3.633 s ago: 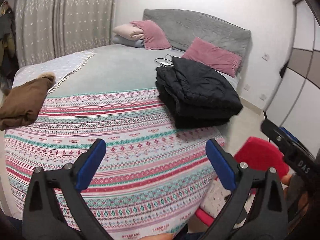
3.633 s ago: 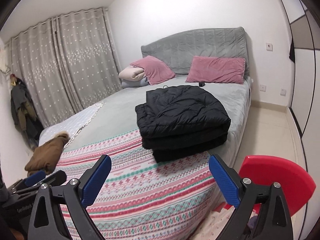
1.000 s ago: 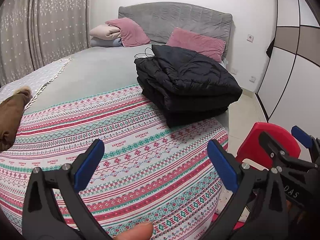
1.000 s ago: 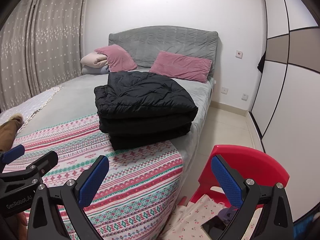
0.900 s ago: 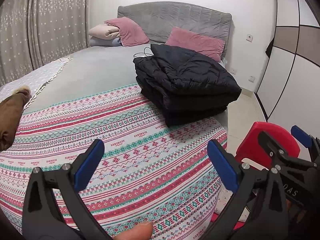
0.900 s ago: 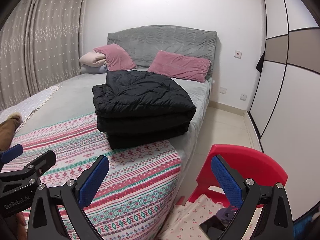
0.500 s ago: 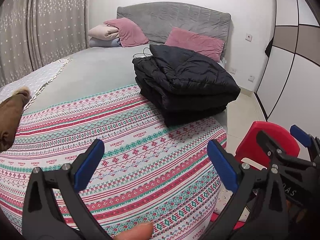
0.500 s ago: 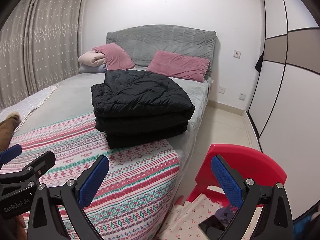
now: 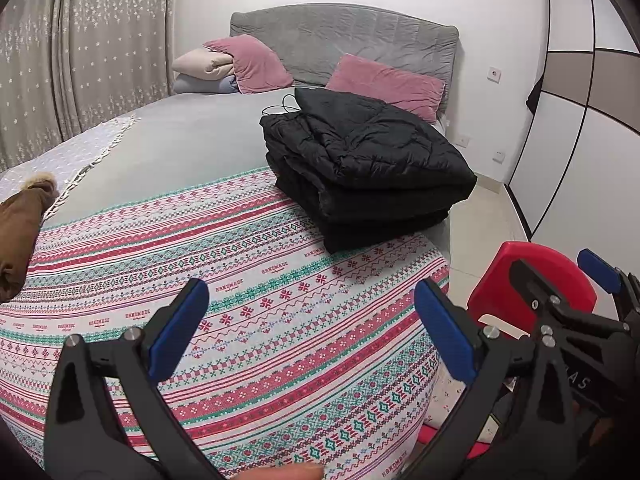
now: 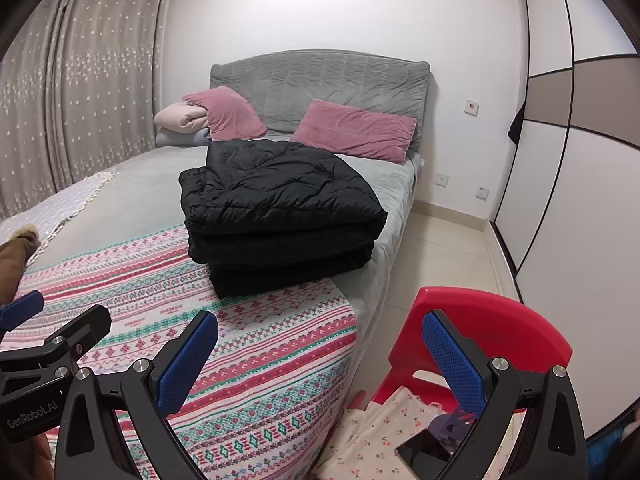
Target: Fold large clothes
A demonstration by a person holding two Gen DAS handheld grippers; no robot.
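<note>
A black padded coat (image 9: 368,168) lies folded in a thick stack on the right side of the bed; it also shows in the right wrist view (image 10: 280,208). A brown garment with a fur trim (image 9: 20,228) lies bunched at the bed's left edge. My left gripper (image 9: 312,328) is open and empty above the patterned blanket (image 9: 240,320). My right gripper (image 10: 320,360) is open and empty, beside the bed's front right corner. The right gripper also shows in the left wrist view (image 9: 560,300).
A red plastic chair (image 10: 492,328) stands by the bed's front right corner, with a cherry-print cloth (image 10: 376,436) and a phone (image 10: 424,450) on it. Pink pillows (image 10: 356,130) lean on the grey headboard (image 10: 320,80). A wardrobe (image 10: 580,180) lines the right wall.
Both grippers have swung to the right and drifted closer to the bed's right side over the last seconds. The folded black coat has not moved.
</note>
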